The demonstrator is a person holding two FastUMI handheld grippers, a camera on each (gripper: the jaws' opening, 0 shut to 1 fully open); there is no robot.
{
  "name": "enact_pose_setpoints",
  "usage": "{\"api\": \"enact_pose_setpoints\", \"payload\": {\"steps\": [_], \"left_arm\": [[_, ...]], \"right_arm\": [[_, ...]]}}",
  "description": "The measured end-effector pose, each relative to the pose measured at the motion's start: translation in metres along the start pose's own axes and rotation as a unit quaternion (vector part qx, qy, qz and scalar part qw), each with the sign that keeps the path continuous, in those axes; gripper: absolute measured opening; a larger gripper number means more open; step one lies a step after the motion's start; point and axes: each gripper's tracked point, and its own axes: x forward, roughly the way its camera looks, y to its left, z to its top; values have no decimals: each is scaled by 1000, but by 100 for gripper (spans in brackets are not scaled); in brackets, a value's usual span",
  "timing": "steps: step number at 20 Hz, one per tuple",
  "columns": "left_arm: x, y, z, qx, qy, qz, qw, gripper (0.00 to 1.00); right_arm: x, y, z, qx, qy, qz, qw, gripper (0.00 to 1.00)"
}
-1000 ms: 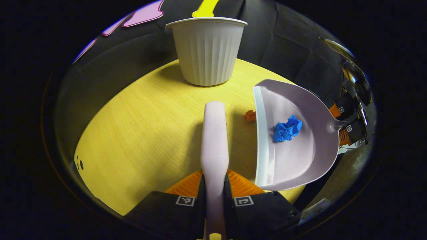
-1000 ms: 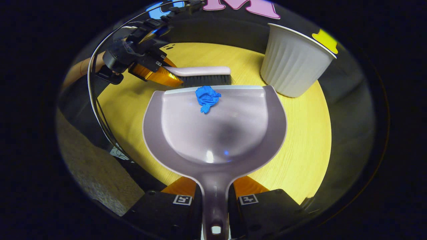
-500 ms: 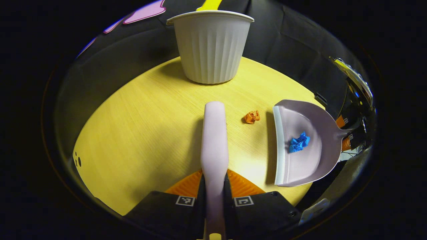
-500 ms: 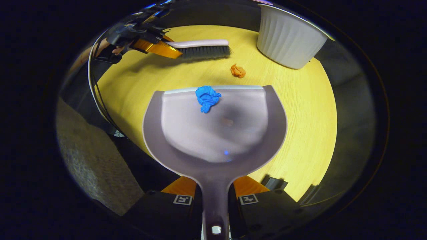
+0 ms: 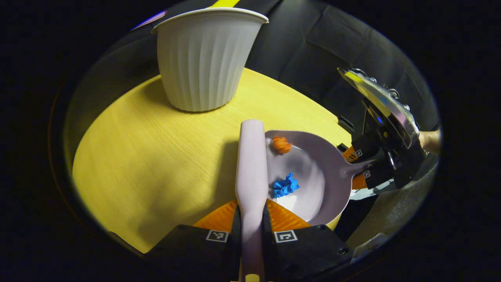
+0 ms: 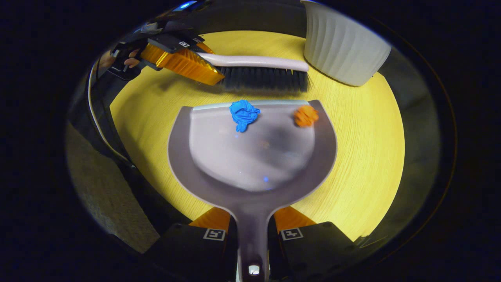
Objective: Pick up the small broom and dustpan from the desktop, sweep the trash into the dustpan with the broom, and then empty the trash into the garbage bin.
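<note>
**Both scraps inside the dustpan**

Right gripper view: the right gripper [image 6: 252, 235] clamps the dustpan [image 6: 252, 164] handle at bottom centre. The blue scrap [image 6: 243, 114] and orange scrap [image 6: 305, 116] lie just behind its front lip. Above the lip, the left gripper [image 6: 203, 64] grips the broom [image 6: 264, 70], bristles on the yellow worktop [image 6: 364, 156]. The white garbage bin [image 6: 340, 51] stands at upper right.

Two tools, both squeezed tight

The left tool [image 5: 250, 219] grips the broom handle [image 5: 250, 164]; the right tool [image 6: 252, 231] grips the dustpan handle [image 6: 252, 219].
</note>
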Motion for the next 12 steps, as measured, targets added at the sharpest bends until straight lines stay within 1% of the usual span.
{"api": "enact_pose_setpoints", "payload": {"steps": [2, 4, 5, 6, 9, 11, 12], "left_arm": [[-18, 7, 7, -7, -18, 24, 1000, 28], [-36, 32, -1, -16, -32, 64, 997, 27], [-46, 43, -5, -22, -38, 81, 996, 27], [-57, 54, -11, -31, -41, 93, 994, 28], [-97, 95, -44, -73, -38, 107, 991, 28], [-110, 131, -61, -107, -37, 112, 987, 28], [-108, 152, -66, -123, -39, 114, 985, 28]], "right_arm": [[4, 2, -1, 10, -28, -8, 1000, 36], [8, 2, -5, 22, -42, -24, 999, 36], [9, 7, -4, 31, -41, -34, 998, 31], [6, 10, -3, 44, -35, -41, 998, 36], [-4, 19, 4, 82, -37, -69, 994, 36], [-11, 25, 12, 105, -42, -83, 990, 36], [-13, 25, 17, 114, -46, -91, 988, 36]]}}
